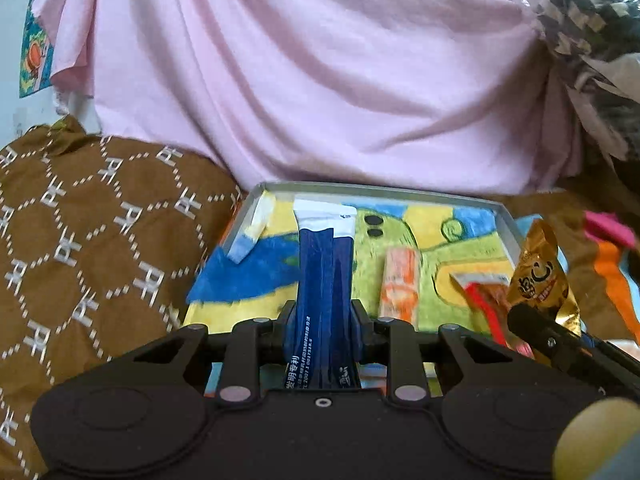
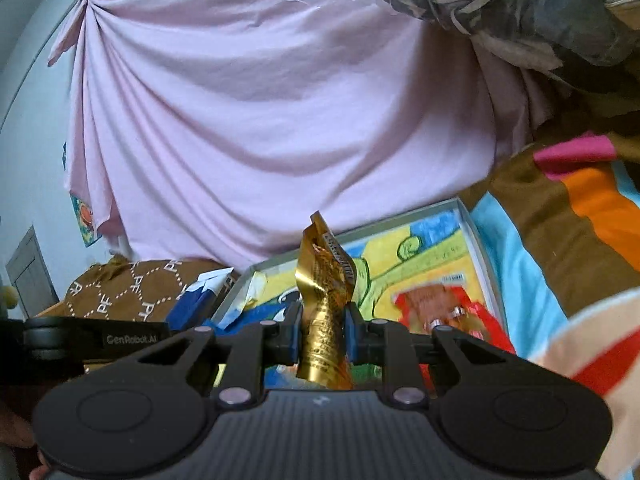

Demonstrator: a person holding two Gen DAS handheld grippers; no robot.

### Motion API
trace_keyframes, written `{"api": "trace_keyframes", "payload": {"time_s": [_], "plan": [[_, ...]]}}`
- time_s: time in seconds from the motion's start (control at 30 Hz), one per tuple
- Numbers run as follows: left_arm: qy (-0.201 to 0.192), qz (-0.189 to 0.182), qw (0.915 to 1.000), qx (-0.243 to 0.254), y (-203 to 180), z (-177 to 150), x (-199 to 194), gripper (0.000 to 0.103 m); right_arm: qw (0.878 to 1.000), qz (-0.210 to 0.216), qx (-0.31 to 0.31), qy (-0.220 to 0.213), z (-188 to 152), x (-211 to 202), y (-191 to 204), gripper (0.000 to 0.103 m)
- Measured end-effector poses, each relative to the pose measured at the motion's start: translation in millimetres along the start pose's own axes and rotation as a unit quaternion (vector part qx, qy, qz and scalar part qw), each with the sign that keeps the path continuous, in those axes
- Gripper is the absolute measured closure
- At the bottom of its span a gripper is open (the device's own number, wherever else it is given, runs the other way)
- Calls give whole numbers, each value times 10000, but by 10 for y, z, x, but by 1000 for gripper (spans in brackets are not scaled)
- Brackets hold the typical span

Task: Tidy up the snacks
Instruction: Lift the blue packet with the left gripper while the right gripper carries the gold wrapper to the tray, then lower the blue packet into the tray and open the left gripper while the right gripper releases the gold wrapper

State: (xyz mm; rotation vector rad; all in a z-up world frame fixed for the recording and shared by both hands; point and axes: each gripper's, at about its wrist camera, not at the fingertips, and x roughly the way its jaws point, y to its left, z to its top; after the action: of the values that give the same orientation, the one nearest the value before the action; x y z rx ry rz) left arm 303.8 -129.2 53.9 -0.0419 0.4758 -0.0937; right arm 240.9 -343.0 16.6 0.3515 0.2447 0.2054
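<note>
L gripper [image 1: 323, 320]: clamped on blue stick packet [image 1: 323, 264]; pads pinch its lower part, white end sticks up and fwd, long axis along the fingers.
R gripper [image 2: 323, 326]: narrow, clamped on gold wrapper snack [image 2: 326, 292]; crumpled top stands up between the pads.
Key relation: tray [image 1: 376, 190] lies straight ahead of and below both tools. L packet's long axis runs toward the tray's far rim; gold snack is to the right of the L tool, over the tray's right part. Both hands abt equally near; can't tell which is closer.
Already in tray: orange stick packet [image 1: 401, 286] lying lengthwise just right of the L tool; red packet [image 2: 452, 308] at right side near the wall; small white-blue packet [image 1: 254, 232] at left wall.
Next (judgement): lower and let go inside the rim; both packets hang above the tray floor, not yet touching.
Surface: tray bottom w/ bright yellow-blue-green drawing; sits on brown patterned cloth [image 1: 80, 240] and striped blanket [image 2: 560, 240].
Room: pink sheet [image 1: 300, 80] draped behind, pale wall at left.
</note>
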Motion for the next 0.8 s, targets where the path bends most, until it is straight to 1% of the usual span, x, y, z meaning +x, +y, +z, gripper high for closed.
{"api": "trace_keyframes", "payload": {"time_s": [0.1,0.2,0.37,0.6,0.7,0.8], "plan": [[-31,47,10000,13,-22,44,189,75,9999,-15,-113,-5,36,125,-52,79],[27,145,9999,13,-36,71,385,75,9998,-2,-212,-21,50,271,-100,79],[158,237,9996,-31,-69,119,674,75,9999,83,-101,-23,8,467,-191,79],[486,278,9984,61,-161,48,979,75,9992,22,43,393,-112,734,-281,78],[535,328,9979,140,-201,13,1059,74,9991,-60,-32,407,-127,754,-286,78],[659,304,9973,106,-229,-9,1131,74,9989,-40,32,464,-118,769,-312,77]]}}
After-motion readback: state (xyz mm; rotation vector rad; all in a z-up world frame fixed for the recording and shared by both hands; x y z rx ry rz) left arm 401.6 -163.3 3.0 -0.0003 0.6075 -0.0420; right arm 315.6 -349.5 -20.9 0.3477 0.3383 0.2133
